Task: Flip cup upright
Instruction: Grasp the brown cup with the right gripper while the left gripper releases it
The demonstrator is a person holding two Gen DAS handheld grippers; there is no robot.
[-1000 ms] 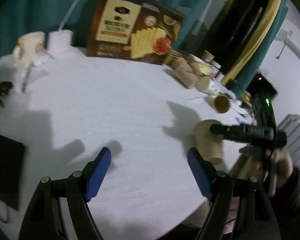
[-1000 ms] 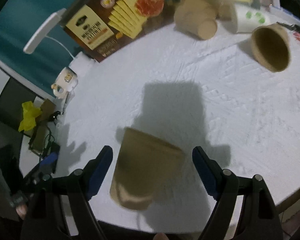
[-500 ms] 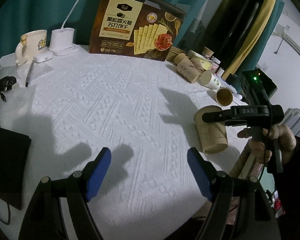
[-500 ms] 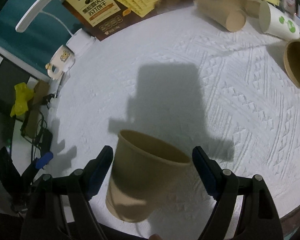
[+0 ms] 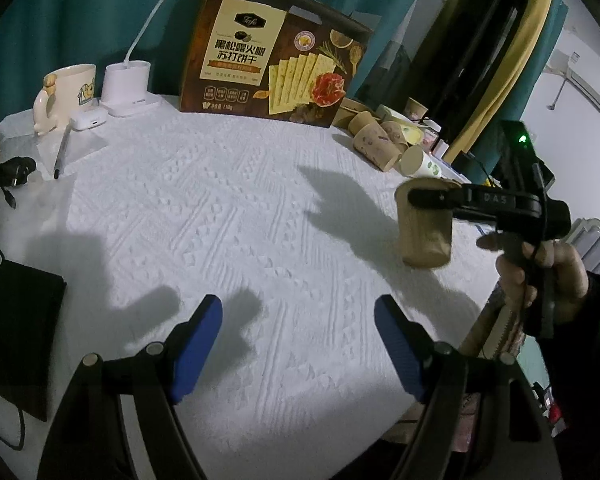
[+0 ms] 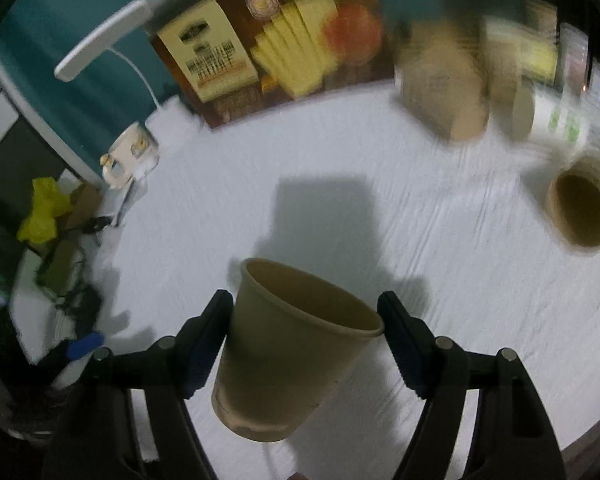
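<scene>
My right gripper [image 6: 305,334] had just closed on the paper cup [image 6: 296,344], apparently clear of the tabletop [image 5: 228,208]'s right edge; my left gripper [image 5: 298,346] stood apart, empty.

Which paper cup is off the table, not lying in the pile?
The plain brown cup gripped in the right tool, mouth up; the other cups lie by the cracker box.

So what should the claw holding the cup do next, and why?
Probably lower it straight down onto the table and then let go. The right claw has just been closing on the brown cup, whose mouth already faces up, and in the left view the cup's base hangs just clear of the cloth. The left claw is open and holds nothing.
</scene>
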